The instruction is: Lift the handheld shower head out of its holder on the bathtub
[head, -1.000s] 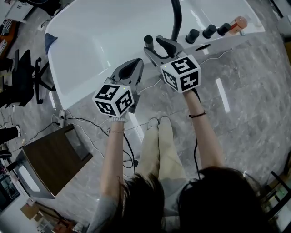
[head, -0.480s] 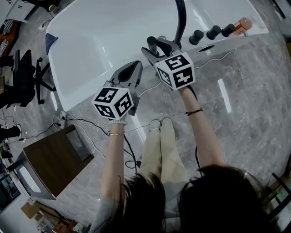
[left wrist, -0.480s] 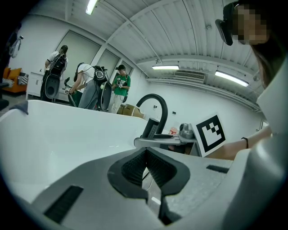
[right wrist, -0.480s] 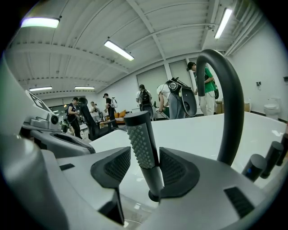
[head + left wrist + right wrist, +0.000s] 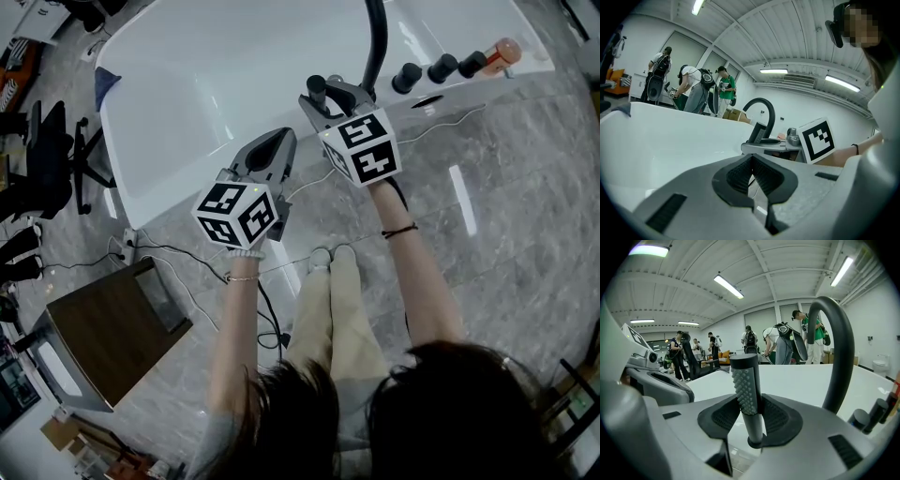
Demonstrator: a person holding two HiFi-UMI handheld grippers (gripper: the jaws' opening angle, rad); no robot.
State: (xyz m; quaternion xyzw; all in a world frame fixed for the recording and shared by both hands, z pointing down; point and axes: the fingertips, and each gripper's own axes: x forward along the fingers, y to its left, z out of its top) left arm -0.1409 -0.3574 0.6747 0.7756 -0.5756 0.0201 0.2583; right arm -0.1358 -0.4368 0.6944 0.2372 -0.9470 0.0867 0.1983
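One lift remains: right claw (image 5: 751,405), jaws just closing, grips the shower head (image 5: 746,380), not yet raised from its holder (image 5: 754,443); left claw (image 5: 751,168) is clenched, empty.

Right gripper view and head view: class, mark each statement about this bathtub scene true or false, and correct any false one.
1. The right gripper has its jaws on either side of the shower head. True. The jaws have just been closing, and the pads appear to press on it.
2. The left gripper grips the curved spout. False. Its jaws are together with nothing between them, apart from the spout.
3. The shower head stands upright in its holder. True.
4. The curved spout is white. False. It is black.
5. Three black knobs stand in a row on the bathtub rim. True.
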